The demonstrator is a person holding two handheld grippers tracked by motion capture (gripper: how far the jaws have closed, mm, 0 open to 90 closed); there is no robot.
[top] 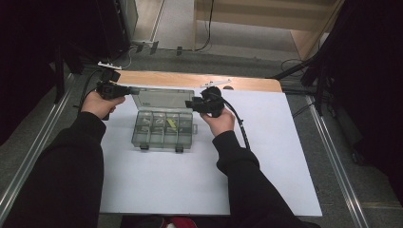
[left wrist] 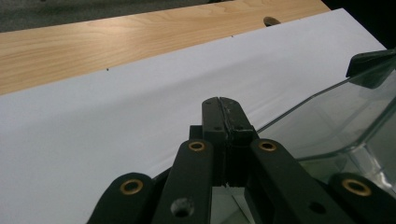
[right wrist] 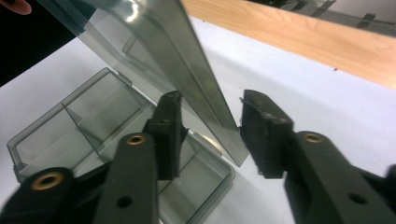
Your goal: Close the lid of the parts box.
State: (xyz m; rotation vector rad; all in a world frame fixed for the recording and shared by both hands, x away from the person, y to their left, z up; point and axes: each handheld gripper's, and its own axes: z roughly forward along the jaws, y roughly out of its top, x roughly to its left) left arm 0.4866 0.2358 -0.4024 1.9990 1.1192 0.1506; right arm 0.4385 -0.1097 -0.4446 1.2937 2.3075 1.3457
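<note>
Now we keep the compartment box (top: 161, 129) mid-table on the white sheet (top: 266, 156), its raised lid (right wrist: 187, 60) running left to right between us, its right edge between the unclenched right gripper (right wrist: 210, 126) jaws, left gripper (left wrist: 223, 116) clenched on its far-left corner.

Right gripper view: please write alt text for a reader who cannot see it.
The right gripper has its black jaws apart around the raised edge of a clear lid, not pressing it. Below lies the open compartment box on a white table.
</note>
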